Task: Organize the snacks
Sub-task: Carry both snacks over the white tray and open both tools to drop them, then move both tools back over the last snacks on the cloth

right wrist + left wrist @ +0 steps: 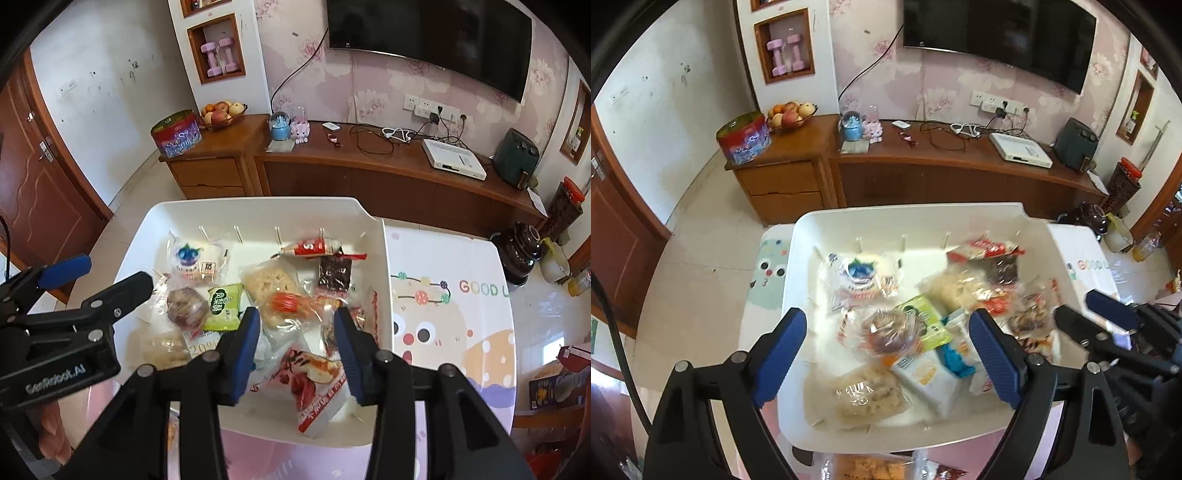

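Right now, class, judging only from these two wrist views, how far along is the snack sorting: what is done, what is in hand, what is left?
Done: many wrapped snacks already lie in the white bin, including a green packet and a red and white packet. In hand: nothing; the left gripper and right gripper hang open over the bin. Left: an orange snack bag still lies outside the bin's near edge.

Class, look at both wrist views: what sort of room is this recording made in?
Most likely a home living room: a wall-mounted television hangs above a long wooden cabinet, which holds a fruit bowl, and the walls have floral wallpaper.
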### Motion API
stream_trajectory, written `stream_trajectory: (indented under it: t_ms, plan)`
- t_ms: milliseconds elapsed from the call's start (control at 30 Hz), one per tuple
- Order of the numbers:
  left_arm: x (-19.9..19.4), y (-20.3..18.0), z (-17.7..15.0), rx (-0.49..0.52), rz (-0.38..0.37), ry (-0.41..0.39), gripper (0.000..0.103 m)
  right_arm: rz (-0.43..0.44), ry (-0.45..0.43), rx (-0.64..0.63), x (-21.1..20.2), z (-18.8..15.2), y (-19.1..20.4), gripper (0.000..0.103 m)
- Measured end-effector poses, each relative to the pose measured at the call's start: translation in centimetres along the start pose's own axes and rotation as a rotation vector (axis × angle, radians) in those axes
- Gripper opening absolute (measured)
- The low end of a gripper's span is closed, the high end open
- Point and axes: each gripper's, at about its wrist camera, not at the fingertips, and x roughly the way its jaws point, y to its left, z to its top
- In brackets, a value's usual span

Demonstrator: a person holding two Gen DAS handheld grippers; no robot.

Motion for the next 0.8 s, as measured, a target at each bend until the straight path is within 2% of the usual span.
stream_trajectory:
  t_ms: [367, 800]
  plan:
    - [-1.4, 0.0, -1.7, 0.022, 0.019, -0.017, 0.089, 0.018, 0.004, -0.012, -1.2, -0.9, 0.5, 0.043]
    - [-6.6, -1.1, -2.4, 0.081, 0.025, -0.056, 0.089, 0.026, -0.048, -0.006, -6.5, -1.2, 0.8, 0.044]
